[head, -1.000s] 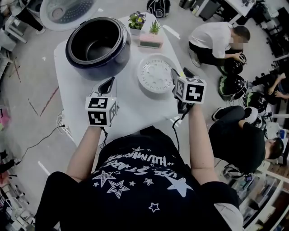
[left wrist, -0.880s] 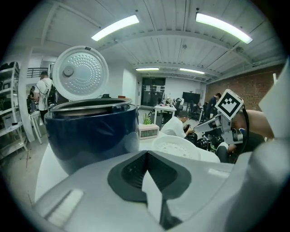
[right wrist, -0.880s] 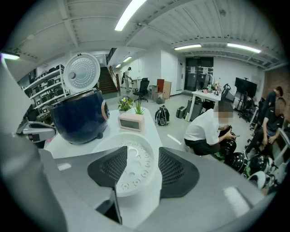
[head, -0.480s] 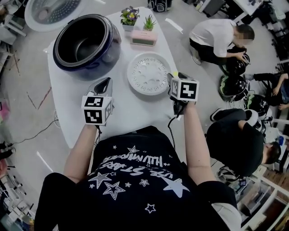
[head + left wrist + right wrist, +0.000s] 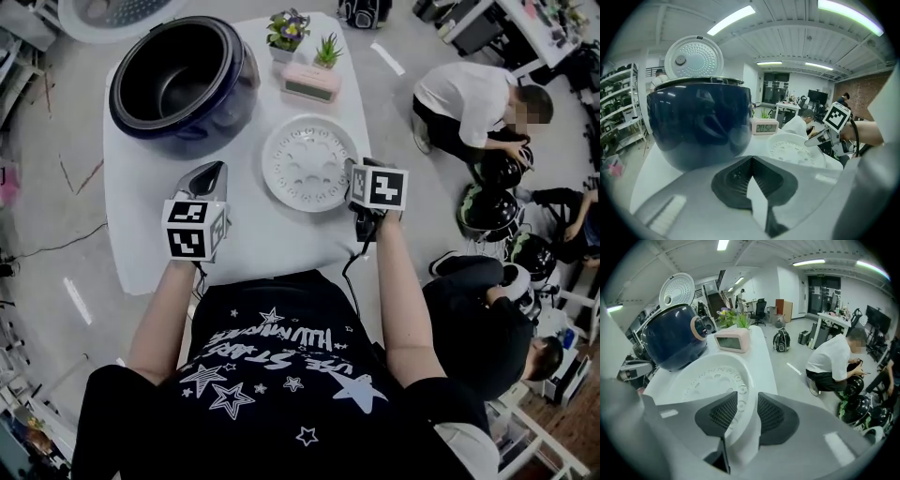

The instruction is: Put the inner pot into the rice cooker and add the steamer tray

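Note:
The dark blue rice cooker (image 5: 183, 80) stands open at the table's far left, with a dark pot seated inside; its silver rim (image 5: 701, 80) shows in the left gripper view. The white round steamer tray (image 5: 307, 161) lies on the table in front of it, to the right. My right gripper (image 5: 354, 183) is at the tray's right rim. Its jaws have just been closing and straddle that rim (image 5: 747, 411), with a slit left at the inner pad. My left gripper (image 5: 208, 173) hovers low over the table left of the tray, shut and holding nothing (image 5: 751, 159).
The cooker's white lid (image 5: 112, 11) stands raised behind it. A pink clock (image 5: 311, 82) and two small potted plants (image 5: 288, 28) sit at the table's far edge. The white table (image 5: 253, 234) is narrow. People crouch on the floor to the right (image 5: 469, 94).
My right gripper has sunk onto the tray's right rim and its jaws have narrowed around it. The left gripper has dropped a little towards the table.

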A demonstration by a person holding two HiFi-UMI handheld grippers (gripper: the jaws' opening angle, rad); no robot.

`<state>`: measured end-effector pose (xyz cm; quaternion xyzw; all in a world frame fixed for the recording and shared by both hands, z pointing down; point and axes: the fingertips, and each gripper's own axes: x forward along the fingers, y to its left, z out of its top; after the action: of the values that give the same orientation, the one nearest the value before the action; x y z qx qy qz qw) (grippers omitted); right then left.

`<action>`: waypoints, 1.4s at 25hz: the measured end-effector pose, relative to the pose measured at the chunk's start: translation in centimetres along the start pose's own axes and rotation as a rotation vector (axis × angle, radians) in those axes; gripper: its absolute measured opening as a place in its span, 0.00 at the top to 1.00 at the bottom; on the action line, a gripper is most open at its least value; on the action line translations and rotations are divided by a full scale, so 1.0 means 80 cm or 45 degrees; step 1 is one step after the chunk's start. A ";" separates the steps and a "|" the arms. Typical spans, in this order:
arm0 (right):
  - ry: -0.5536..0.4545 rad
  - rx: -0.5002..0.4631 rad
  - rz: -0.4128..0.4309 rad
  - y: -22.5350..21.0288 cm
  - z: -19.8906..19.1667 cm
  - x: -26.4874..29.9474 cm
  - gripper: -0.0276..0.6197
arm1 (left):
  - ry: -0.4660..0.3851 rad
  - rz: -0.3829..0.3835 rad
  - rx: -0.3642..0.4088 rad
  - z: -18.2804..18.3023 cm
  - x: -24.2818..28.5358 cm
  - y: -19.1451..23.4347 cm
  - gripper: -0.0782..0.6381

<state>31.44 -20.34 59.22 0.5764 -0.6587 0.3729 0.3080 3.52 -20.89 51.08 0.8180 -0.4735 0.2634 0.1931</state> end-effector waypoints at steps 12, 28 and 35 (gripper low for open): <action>0.062 0.079 0.096 -0.001 -0.003 0.021 0.85 | 0.028 0.063 -0.059 -0.016 -0.001 0.001 0.89; 0.006 0.063 0.115 0.012 0.020 -0.001 0.87 | 0.009 0.045 -0.060 -0.014 -0.006 0.009 0.89; -0.031 0.027 0.123 0.027 0.044 -0.028 0.87 | -0.047 0.044 -0.066 -0.005 -0.029 0.031 0.89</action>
<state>29.74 -22.01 55.21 0.5516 -0.6855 0.3872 0.2753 0.30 -20.31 50.14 0.8090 -0.4978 0.2392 0.2011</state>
